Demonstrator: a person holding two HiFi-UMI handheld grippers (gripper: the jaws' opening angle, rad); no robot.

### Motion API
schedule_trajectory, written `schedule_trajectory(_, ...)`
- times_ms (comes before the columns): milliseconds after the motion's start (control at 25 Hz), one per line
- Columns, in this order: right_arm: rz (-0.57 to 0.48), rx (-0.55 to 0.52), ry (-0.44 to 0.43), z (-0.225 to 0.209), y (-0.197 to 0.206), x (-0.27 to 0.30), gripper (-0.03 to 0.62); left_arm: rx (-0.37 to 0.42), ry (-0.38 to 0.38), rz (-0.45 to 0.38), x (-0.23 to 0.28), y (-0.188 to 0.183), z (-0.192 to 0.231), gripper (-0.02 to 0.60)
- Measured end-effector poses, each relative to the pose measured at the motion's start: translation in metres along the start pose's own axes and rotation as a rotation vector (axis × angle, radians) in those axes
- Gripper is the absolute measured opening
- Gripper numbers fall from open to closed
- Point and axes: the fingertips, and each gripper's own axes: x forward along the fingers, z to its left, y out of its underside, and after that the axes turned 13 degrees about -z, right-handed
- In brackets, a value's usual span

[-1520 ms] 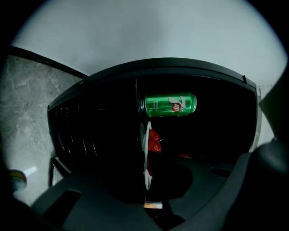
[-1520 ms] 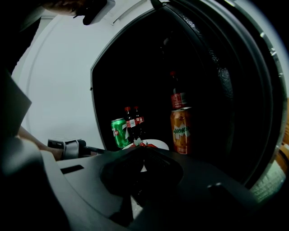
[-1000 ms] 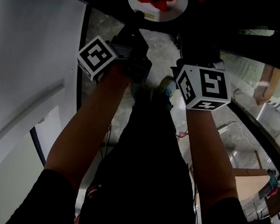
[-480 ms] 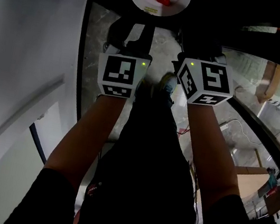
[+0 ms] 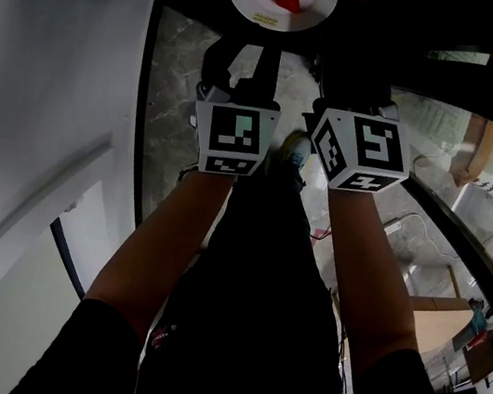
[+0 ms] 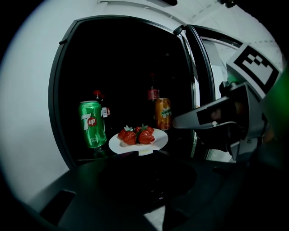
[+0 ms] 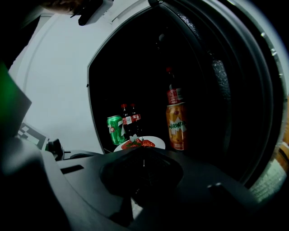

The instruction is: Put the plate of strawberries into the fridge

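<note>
1. The plate (image 6: 137, 143) of strawberries (image 6: 135, 135) sits level on a shelf inside the open fridge (image 6: 58, 90), between a green can (image 6: 92, 124) and an orange can (image 6: 162, 113).
2. The left gripper (image 6: 144, 155) is just short of the near rim. Its jaws seem parted and empty, though the view is dim.
3. The right gripper (image 7: 142, 158) is closed on nothing.
4. The plate looks stiff, light and smooth-rimmed, and the berries are soft and loose. Any grip belongs on the near rim, kept level.
</note>
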Motion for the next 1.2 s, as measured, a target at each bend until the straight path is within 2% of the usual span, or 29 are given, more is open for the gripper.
schedule_trajectory(840, 0.004, 0.016, 0.006, -0.005, 0.002, -0.001, 0.006, -0.045, -0.073, 0.007, 0.039, -0.007, 0.016, 0.081)
schedule_trajectory(1200, 0.011, 0.015, 0.002, -0.004, 0.006, -0.001, 0.006, -0.073, -0.082, -0.001, 0.034, -0.009, 0.020, 0.081)
